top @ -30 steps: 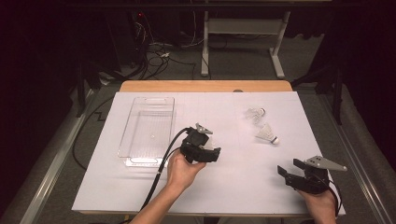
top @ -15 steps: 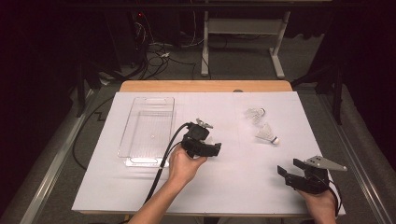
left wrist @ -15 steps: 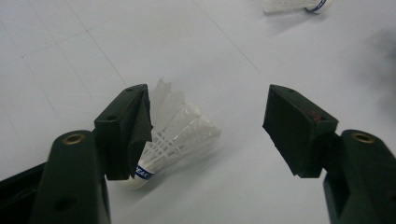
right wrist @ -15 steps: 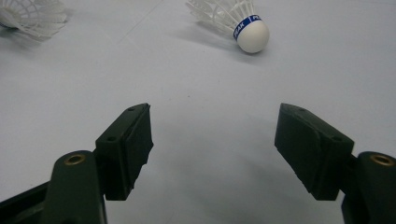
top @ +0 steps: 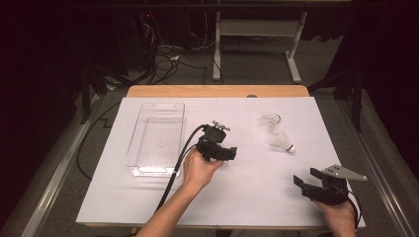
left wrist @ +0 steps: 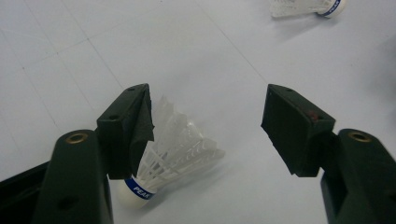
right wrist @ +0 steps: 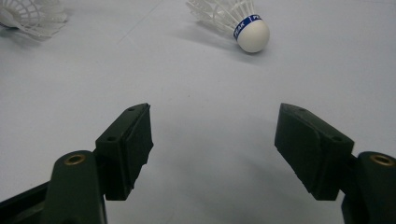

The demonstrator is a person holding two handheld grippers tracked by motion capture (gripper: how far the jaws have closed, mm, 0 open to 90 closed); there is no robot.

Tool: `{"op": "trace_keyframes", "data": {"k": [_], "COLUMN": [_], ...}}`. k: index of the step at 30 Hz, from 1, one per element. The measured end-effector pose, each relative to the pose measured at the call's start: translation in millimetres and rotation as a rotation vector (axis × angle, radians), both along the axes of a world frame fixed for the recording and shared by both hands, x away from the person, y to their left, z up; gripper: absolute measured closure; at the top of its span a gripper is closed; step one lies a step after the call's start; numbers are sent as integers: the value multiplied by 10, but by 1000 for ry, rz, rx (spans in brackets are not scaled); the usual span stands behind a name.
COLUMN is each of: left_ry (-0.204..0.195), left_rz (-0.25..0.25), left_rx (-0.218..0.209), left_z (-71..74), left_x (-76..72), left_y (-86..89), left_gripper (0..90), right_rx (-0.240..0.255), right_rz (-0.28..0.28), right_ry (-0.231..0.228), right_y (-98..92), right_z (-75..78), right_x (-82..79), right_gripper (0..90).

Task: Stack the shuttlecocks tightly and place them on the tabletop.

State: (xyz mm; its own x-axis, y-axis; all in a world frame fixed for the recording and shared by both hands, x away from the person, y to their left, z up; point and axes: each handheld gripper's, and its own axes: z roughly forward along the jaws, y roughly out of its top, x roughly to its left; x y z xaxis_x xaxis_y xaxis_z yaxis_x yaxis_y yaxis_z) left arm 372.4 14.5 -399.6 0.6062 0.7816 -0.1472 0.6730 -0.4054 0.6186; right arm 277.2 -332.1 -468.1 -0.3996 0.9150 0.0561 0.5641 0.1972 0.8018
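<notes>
1. We see a tray [top: 157, 136] left on the counter [top: 247, 197].
2. Our left gripper [top: 232, 154] sits mid-counter, right of the tray.
3. Two shuttlecocks [top: 283, 141] lie farther right, behind our right gripper [top: 302, 182].

White-covered table [top: 257, 197] — tray [top: 157, 168], two shuttlecocks [top: 282, 141]

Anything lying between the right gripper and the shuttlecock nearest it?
No. In the right gripper view, only bare white table cover runs from the open right gripper to the shuttlecock. The high view shows the same gap.
</notes>
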Motion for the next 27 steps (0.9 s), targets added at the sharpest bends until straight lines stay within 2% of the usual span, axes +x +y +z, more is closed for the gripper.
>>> {"op": "trace_keyframes", "data": {"k": [5, 7, 14, 18, 22, 27], "left_ry": [18, 29, 52, 46, 66, 60], "left_rz": [18, 28, 38, 39, 43, 41], "left_rx": [17, 39, 64, 67, 81, 92], "left_z": [-53, -89, -139, -141, -175, -189], "left_x": [71, 98, 133, 130, 159, 163], "left_y": [-17, -28, -36, -44, -49, -54], "left_gripper": [336, 339, 358, 374, 406, 433], "right_rx": [0, 0, 3, 3, 5, 3], "right_rz": [1, 1, 1, 4, 4, 7], "right_ry": [1, 0, 0, 0, 0, -1], "right_y": [0, 0, 1, -3, -5, -2], "right_z": [-1, -1, 1, -1, -3, -3], "right_x": [2, 2, 0, 3, 5, 5], "right_gripper": [281, 281, 282, 282, 282, 282]}}
